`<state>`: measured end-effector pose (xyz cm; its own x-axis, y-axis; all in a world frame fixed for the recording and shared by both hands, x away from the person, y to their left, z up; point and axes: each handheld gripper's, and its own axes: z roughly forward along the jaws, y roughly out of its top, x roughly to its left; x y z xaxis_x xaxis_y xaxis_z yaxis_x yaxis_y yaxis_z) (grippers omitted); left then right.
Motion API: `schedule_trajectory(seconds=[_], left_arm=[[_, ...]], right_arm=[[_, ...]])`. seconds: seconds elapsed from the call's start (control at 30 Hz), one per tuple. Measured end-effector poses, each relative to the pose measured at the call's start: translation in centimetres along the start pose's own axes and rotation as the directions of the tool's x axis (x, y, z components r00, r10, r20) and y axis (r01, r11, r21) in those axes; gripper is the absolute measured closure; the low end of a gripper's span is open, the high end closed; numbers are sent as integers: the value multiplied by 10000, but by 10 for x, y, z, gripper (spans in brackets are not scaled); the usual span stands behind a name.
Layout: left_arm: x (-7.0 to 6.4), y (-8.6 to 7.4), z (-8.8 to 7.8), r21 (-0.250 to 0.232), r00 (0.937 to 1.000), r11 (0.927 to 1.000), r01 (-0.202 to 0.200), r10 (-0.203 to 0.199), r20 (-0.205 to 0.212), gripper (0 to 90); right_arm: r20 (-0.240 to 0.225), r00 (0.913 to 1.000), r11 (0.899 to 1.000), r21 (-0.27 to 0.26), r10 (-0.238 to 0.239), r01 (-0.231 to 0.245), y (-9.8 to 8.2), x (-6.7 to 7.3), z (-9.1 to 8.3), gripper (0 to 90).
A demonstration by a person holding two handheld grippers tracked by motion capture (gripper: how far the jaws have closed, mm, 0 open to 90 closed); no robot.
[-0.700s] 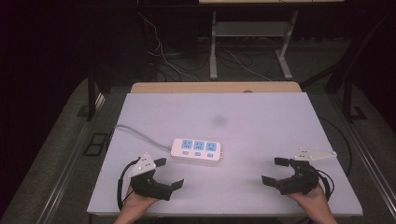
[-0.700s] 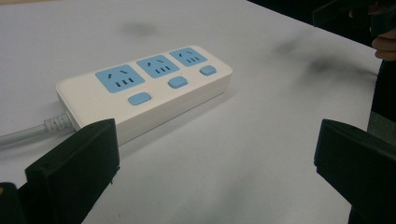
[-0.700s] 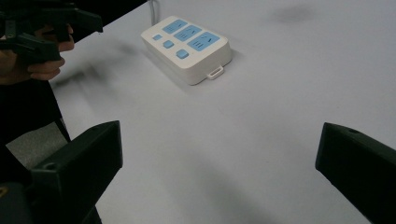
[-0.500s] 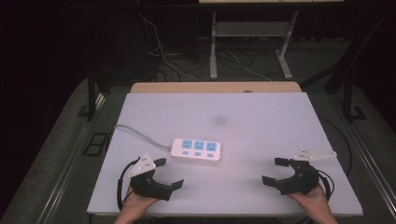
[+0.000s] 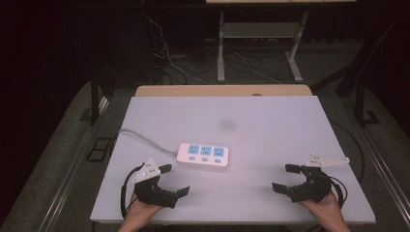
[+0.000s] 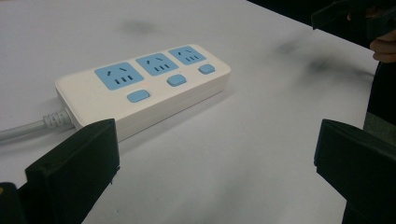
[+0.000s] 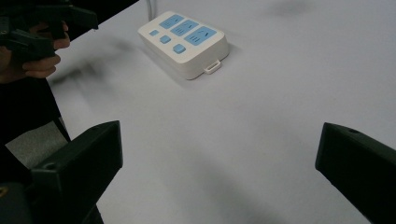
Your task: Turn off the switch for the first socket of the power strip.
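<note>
A white power strip with three blue sockets and three blue switches lies flat near the middle of the white table; its grey cord runs off to the left. It also lies ahead in the left gripper view as the power strip and farther off in the right gripper view as the power strip. My left gripper rests at the front left, open and empty, just short of the strip. At the front right my right gripper stands open, nothing between its jaws.
The table's wooden far edge borders a dark floor with loose cables and a metal table frame behind. Bare white surface lies between the two grippers and beyond the strip.
</note>
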<state>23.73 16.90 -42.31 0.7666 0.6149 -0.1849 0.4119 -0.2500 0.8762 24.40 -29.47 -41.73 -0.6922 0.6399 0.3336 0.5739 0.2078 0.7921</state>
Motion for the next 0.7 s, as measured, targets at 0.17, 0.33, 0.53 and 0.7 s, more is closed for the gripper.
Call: schedule_trajectory(seconds=[0.17, 0.33, 0.53, 0.7], left_arm=[[0, 1, -1, 55, 10000, 10000, 37, -37, 7, 0], [-2, 4, -2, 60, 10000, 10000, 15, -15, -12, 0], [-4, 9, -2, 234, 9999, 9997, -73, 70, 97, 0], [-6, 13, 0, 429, 9996, 9988, -217, 210, 172, 0]], right_arm=[[-19, 10000, 10000, 28, 1, -1, 0, -1, -1, 4], [-30, 10000, 10000, 87, 20, -19, -1, -1, -1, 4], [-24, 10000, 9999, 89, 45, -45, -1, -2, -3, 4], [-50, 9999, 9999, 123, 88, -87, -2, -2, -4, 4]])
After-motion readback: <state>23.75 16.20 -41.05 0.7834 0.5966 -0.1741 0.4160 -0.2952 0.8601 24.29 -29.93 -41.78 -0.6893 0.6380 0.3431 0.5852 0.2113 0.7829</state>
